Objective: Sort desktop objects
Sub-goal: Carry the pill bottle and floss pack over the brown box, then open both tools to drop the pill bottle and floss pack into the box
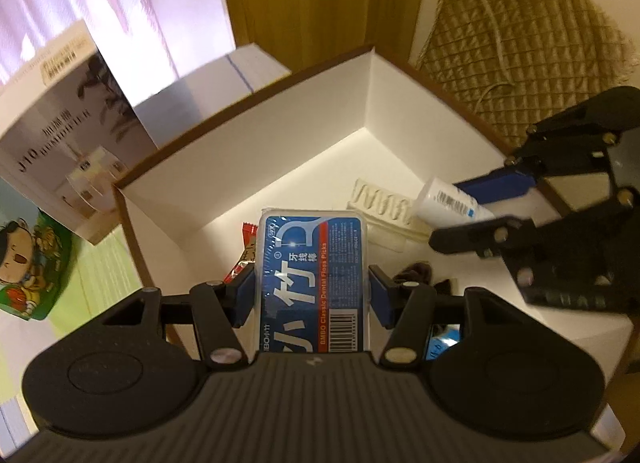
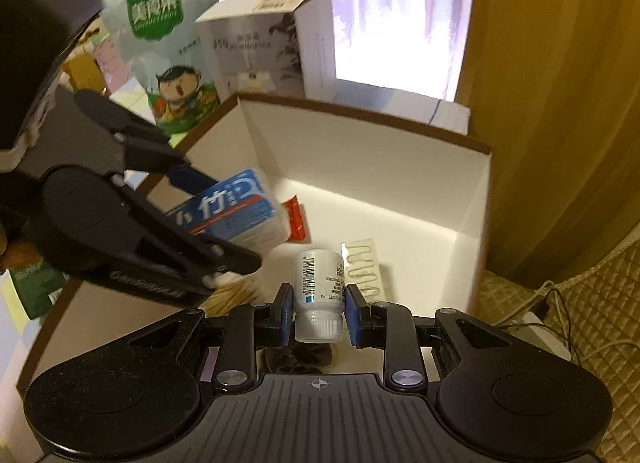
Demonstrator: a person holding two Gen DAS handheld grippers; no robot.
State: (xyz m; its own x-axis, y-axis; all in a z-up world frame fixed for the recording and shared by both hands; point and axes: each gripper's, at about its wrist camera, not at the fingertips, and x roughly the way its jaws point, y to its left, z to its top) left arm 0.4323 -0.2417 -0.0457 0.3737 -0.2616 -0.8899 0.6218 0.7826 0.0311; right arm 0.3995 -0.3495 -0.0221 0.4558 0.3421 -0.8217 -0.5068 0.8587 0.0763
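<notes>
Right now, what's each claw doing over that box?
Left gripper clamps floss box. Right gripper clamps white bottle. Both over white box. Nothing blocking.

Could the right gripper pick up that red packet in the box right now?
Probably not. The right gripper is already shut on a white bottle, and the left gripper holding the floss picks box hangs partly over the red packet.

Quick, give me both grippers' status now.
Left gripper: shut on the blue floss pick box.
Right gripper: shut on the small white bottle.
</notes>
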